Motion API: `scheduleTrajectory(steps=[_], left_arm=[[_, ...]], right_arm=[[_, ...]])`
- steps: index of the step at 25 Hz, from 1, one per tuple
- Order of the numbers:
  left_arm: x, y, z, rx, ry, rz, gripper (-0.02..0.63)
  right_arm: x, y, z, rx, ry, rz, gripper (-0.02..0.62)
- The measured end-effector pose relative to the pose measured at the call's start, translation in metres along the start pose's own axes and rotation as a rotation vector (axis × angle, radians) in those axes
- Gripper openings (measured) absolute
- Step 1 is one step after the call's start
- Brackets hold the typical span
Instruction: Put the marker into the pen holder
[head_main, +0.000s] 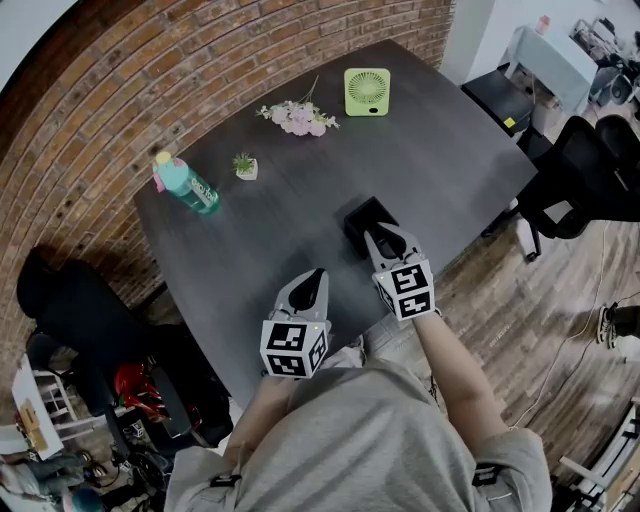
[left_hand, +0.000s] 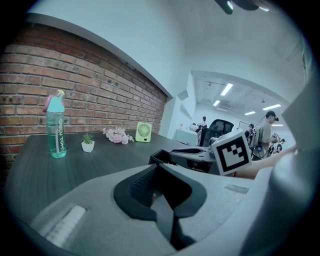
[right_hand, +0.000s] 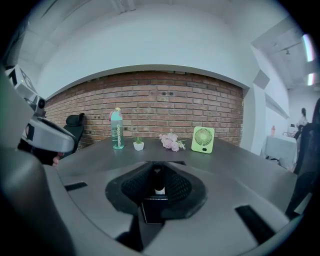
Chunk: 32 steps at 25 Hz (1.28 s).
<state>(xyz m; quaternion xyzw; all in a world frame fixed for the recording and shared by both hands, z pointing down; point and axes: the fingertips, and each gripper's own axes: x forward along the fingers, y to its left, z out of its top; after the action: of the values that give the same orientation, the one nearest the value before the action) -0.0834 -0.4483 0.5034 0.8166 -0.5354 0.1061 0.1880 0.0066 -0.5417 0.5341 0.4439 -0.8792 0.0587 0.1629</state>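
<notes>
Marker (right_hand: 158, 183) is pinched between the jaws of the right hand-held gripper (head_main: 386, 236), which sits right at the near edge of the black pen holder (head_main: 360, 214) on the dark surface (head_main: 300, 190). The left hand-held gripper (head_main: 314, 274) hangs just beside it, jaws together with nothing in them.

My take on doing the drop well: get the marker's leading end squarely over the opening, go in until it's past the rim, and only then ease the jaws apart (let go too early or off to one side and I'd guess it bounces off the rim and rolls away). I'd also avoid nudging the holder, it looks like it could slide.

The annoying bit: in the head view the gripper covers the marker and part of the opening. The right gripper view shows only a dark rim behind the jaws, so I can't tell whether the end is already inside
</notes>
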Motion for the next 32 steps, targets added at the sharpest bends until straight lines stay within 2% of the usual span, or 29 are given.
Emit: scheduleTrajectory(steps=[9,25,32], left_arm=[[-0.012,-0.003,-0.002,0.001,-0.01,0.003,0.02],[-0.035,-0.006,-0.004,0.004,-0.028,0.002,0.021],[-0.05,-0.017,-0.006,0.006,-0.034,-0.002,0.02]], right_arm=[[-0.008,0.016,-0.008,-0.013,0.021,0.025,0.074],[-0.015,0.016,-0.017,0.017,0.046,-0.047,0.075],[-0.042,0.021,-0.013,0.037,0.034,-0.066,0.083]])
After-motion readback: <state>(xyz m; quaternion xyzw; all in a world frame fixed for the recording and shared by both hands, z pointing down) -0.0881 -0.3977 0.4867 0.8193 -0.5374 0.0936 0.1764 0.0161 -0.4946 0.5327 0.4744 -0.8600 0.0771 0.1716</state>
